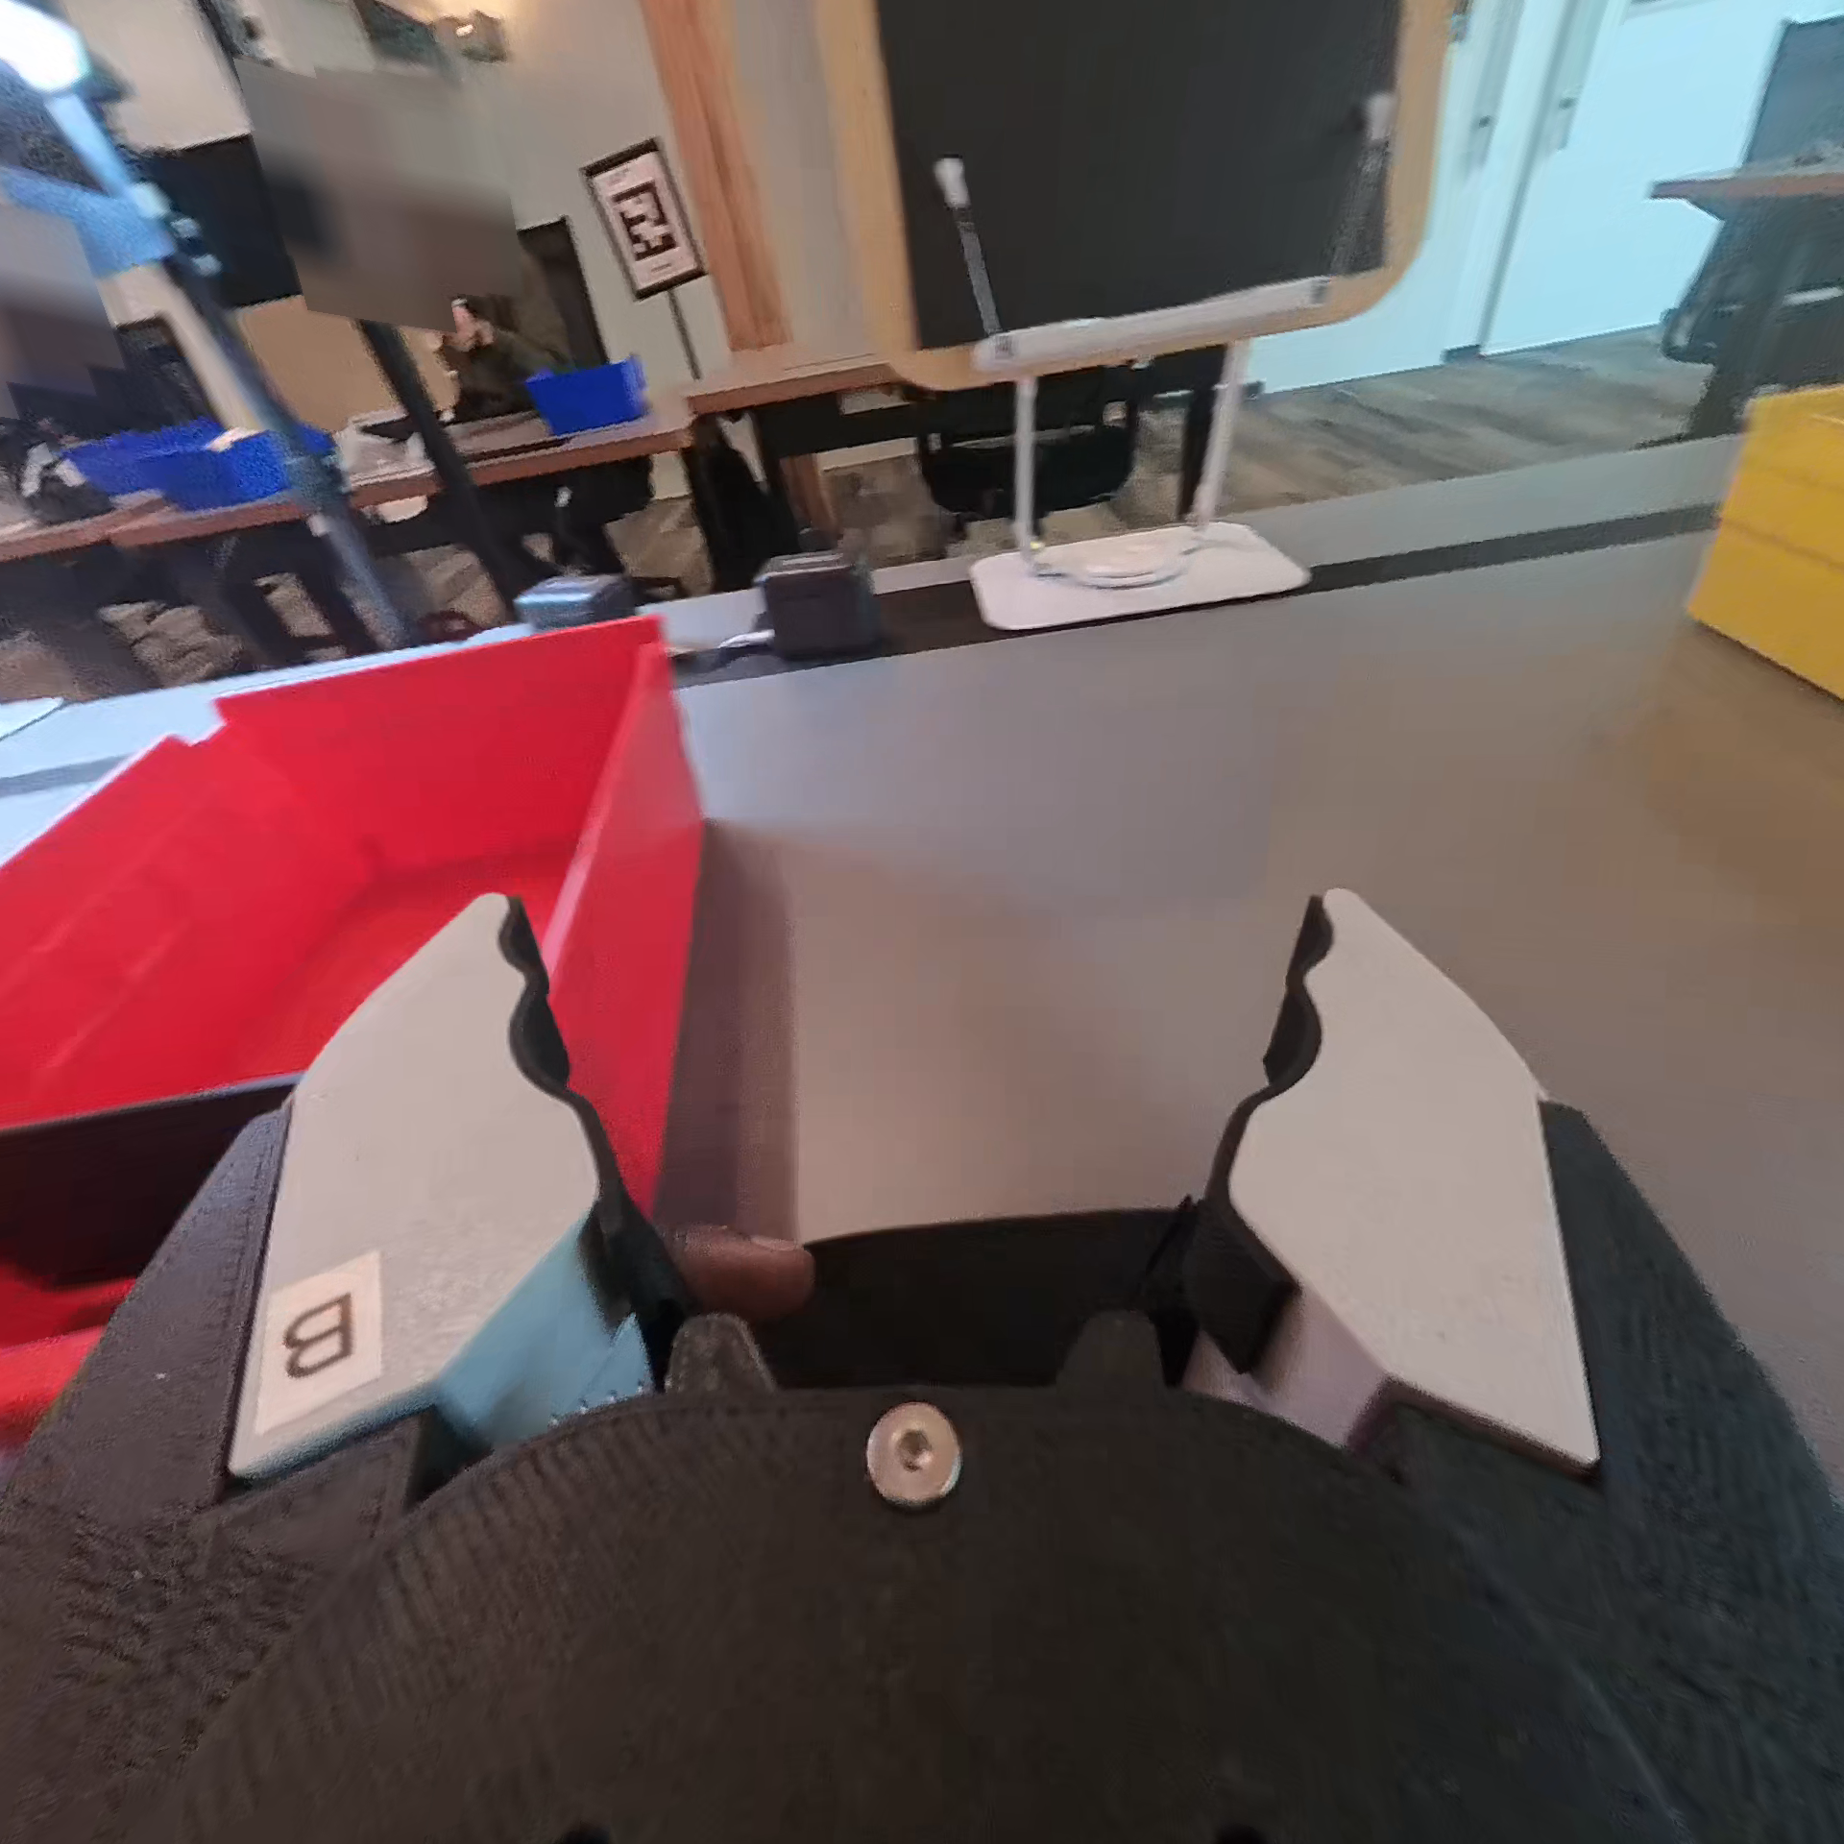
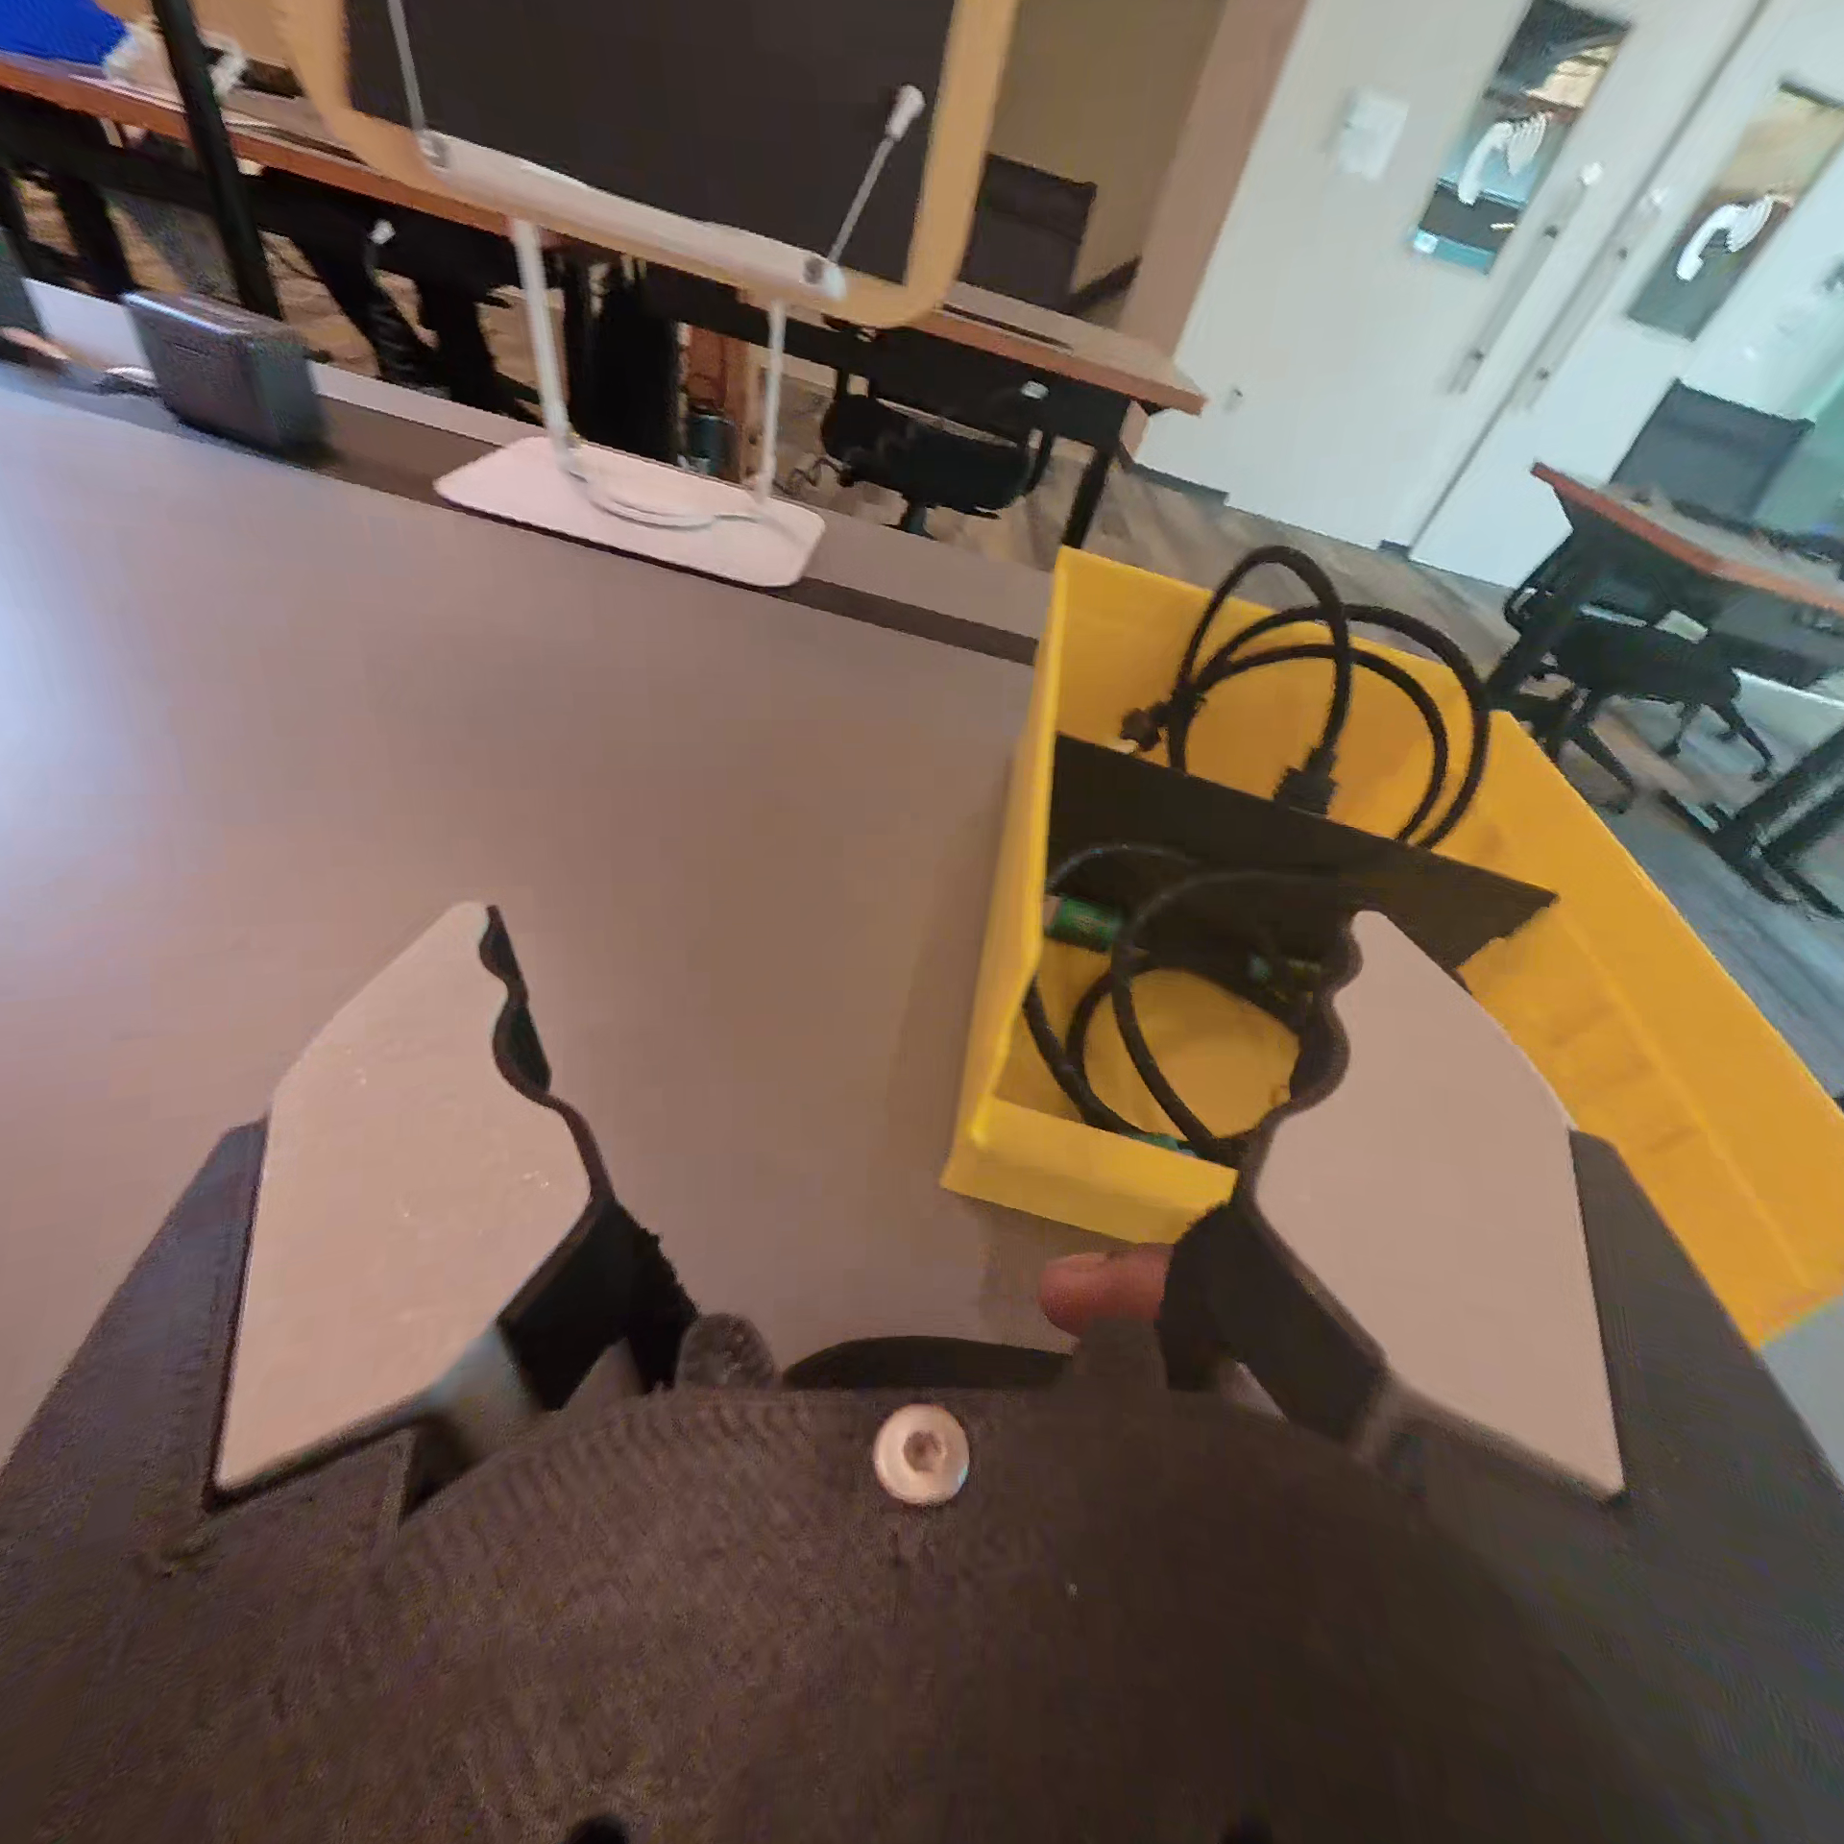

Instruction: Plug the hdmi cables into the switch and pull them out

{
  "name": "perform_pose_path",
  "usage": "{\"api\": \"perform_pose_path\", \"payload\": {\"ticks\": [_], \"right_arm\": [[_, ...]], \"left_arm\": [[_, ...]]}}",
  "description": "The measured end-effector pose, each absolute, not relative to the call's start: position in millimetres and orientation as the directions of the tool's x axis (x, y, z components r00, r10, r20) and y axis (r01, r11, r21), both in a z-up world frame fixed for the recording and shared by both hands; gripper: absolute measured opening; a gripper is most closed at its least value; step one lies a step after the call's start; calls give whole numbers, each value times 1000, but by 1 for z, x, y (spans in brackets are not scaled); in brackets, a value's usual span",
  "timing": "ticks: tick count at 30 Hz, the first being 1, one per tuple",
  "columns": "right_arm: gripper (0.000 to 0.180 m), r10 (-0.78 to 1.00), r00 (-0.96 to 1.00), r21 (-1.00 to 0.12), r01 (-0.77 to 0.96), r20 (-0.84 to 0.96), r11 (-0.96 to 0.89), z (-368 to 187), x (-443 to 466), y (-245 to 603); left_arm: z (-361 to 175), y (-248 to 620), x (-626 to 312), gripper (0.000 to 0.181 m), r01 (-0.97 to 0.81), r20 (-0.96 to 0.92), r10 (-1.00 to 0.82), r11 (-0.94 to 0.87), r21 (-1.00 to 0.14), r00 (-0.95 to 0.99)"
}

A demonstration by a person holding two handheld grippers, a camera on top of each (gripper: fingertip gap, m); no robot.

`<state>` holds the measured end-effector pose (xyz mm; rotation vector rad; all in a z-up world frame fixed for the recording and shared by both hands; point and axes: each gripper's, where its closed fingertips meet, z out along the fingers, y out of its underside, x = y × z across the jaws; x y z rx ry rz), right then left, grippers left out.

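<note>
Both grippers hover above a grey table point(image 2: 499, 748) with nothing held. The left gripper point(image 1: 913, 988) has its fingers spread wide over bare tabletop, with the wall of a red bin point(image 1: 639, 878) just beside its left finger; what that bin holds cannot be seen from this angle. The right gripper point(image 2: 918, 998) is likewise spread wide and empty, its right finger overlapping the near corner of a yellow bin point(image 2: 1098, 1177) in the picture. In the yellow bin lie the hdmi cables point(image 2: 1327, 698), black and loosely coiled: one loop in the far compartment and another in the near one, the two parted by a black divider point(image 2: 1297, 848). Something green point(image 2: 1083, 923) lies under the near coil; what it is cannot be told. The switch does not show in either view, unless it is among the items in the bins. A white stand point(image 2: 639, 509) rests at the far edge of the table. Judged from this layout, the task is at its start, with no cable yet picked up. The next move calls for the right gripper to reach into the yellow bin and close on a cable near its plug, not on the slack of the coil.
</note>
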<state>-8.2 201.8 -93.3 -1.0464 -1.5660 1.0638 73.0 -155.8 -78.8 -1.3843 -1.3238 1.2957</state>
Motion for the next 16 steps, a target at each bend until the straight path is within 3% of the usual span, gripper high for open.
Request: {"api": "perform_pose_path", "payload": {"ticks": [5,16], "right_arm": [[145,955,-112,-947,142,275,289,-90,-10,221],[143,949,-113,-939,154,293,308,-95,-12,221]], "left_arm": [[-82,-203,89,136,201,-105,982,-72,-977,-159],[-87,-201,89,136,221,-163,972,-123,-967,-170]]}}
